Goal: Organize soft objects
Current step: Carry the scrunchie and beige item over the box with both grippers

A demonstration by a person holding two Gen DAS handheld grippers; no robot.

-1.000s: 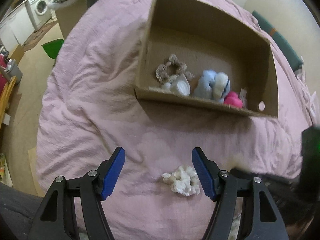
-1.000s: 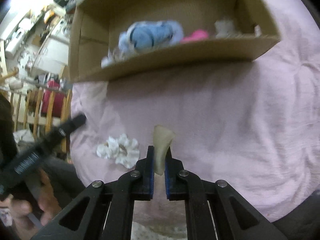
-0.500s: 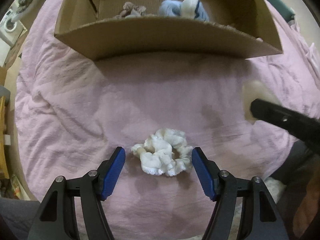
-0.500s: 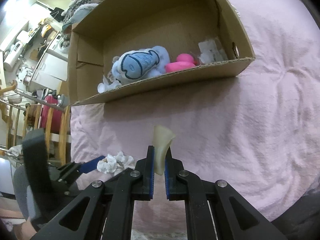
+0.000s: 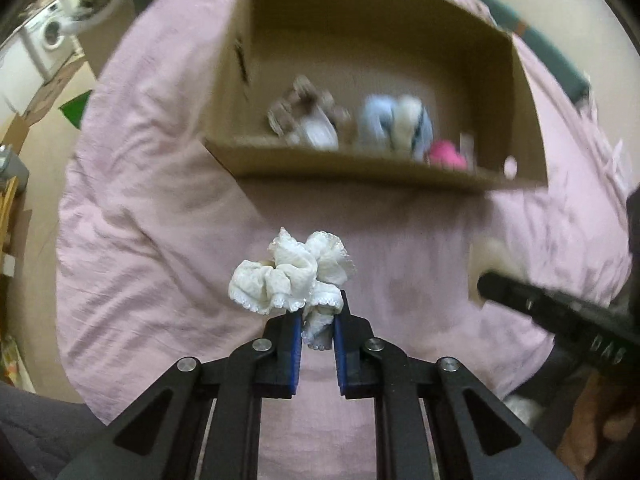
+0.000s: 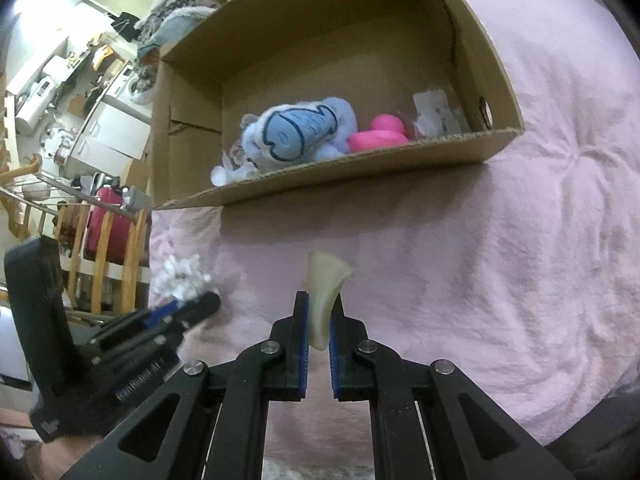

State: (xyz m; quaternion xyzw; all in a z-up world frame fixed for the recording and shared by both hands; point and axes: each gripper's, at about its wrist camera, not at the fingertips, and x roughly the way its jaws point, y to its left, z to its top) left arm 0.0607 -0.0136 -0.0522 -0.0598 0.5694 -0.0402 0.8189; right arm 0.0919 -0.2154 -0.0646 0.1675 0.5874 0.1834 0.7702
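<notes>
Left claw (image 5: 318, 320): jaws just closed, now clamping white lace scrunchie (image 5: 292, 276) above pink bedspread (image 5: 160, 240). Right claw (image 6: 319, 320): clamped on pale rubbery piece (image 6: 324, 284). Right wrist view alone shows sharp blue plush (image 6: 296, 132) and pink duck (image 6: 378, 136) in cardboard box (image 6: 360, 164); left view blurs them.

- The left gripper (image 5: 317, 334) has just been closing; its blue fingers (image 5: 296, 344) now pinch a white scrunchie (image 5: 290, 274).
- Beyond it, a cardboard box (image 5: 360, 170) sits on the pink bed cover (image 5: 152, 240), holding blurred soft toys.
- The right gripper (image 5: 490, 286) enters at the right edge.
</notes>
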